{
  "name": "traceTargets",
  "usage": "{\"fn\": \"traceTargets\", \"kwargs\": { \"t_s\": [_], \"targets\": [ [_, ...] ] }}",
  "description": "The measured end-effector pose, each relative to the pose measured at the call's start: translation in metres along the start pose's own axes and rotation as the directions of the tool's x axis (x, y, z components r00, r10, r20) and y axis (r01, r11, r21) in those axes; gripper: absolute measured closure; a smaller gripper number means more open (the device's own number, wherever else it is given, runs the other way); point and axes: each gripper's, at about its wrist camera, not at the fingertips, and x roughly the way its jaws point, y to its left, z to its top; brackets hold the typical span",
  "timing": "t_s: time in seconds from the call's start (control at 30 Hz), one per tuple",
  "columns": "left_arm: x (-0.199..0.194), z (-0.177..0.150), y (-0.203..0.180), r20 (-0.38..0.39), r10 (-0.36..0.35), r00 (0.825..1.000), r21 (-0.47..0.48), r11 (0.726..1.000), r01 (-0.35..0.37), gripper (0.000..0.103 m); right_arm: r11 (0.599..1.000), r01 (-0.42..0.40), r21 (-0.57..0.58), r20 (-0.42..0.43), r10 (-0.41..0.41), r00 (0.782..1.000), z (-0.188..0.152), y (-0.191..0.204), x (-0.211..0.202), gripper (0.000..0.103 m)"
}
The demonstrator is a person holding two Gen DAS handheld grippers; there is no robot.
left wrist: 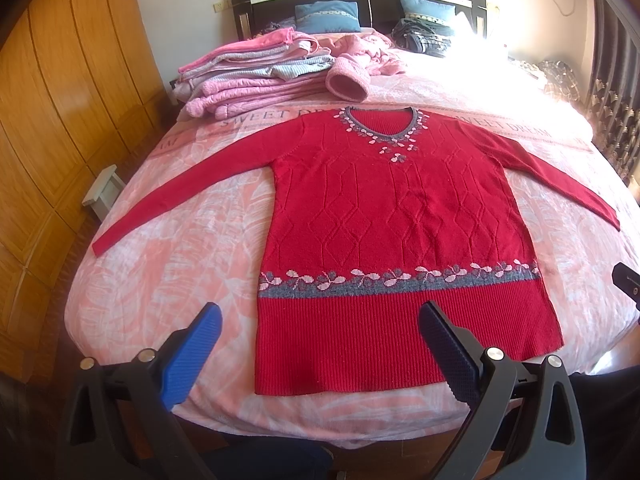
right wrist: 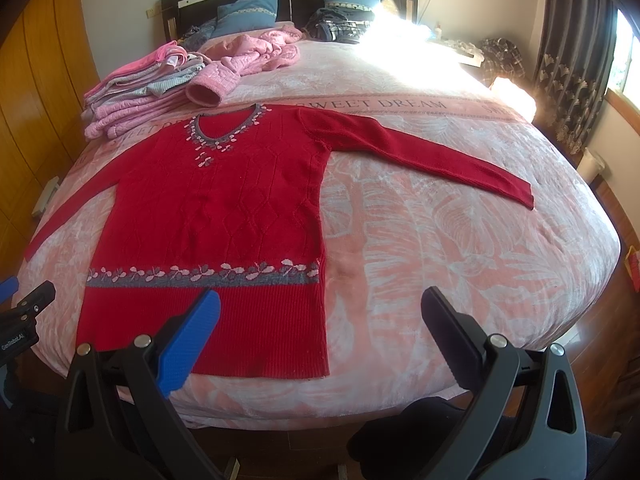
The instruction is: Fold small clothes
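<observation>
Lying flat, front up, on pink leaf-print bed cover: red knitted sweater with grey flowered band, sleeves spread. Left claw wide open, empty, above hem. Stack of folded pink clothes behind.

Right view: right claw open, empty, over sweater's hem corner.

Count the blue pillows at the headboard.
2: one blue pillow left of the headboard's centre, another right of centre behind dark clothes. More may be hidden.

Bare bedspread right of red sweater; folded pile crowding its collar.
</observation>
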Motion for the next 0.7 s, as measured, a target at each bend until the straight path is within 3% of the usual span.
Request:
{"fn": "traceTargets", "kwargs": {
  "t_s": [0.4,0.5,0.7],
  "targets": [
    [0.007,0.014,-0.011,0.012,-0.036,0.999,-0.002,0.999,0.036,0.004,0.999,-0.023,0.032,-0.024,0.023,0.999,0.011,-0.011,0.009,0.003],
    [0.022,0.029,-0.016,-0.014,-0.049,0.999,-0.014,0.999,0.049,0.004,0.996,-0.040,0.085,-0.080,0.047,0.996,0.026,-0.027,0.026,0.003],
    [0.057,0.064,-0.025,-0.044,-0.032,0.999,-0.008,0.999,0.032,0.004,0.969,0.020,0.245,-0.141,0.016,0.990,0.071,-0.087,0.056,0.003]
  ]
}}
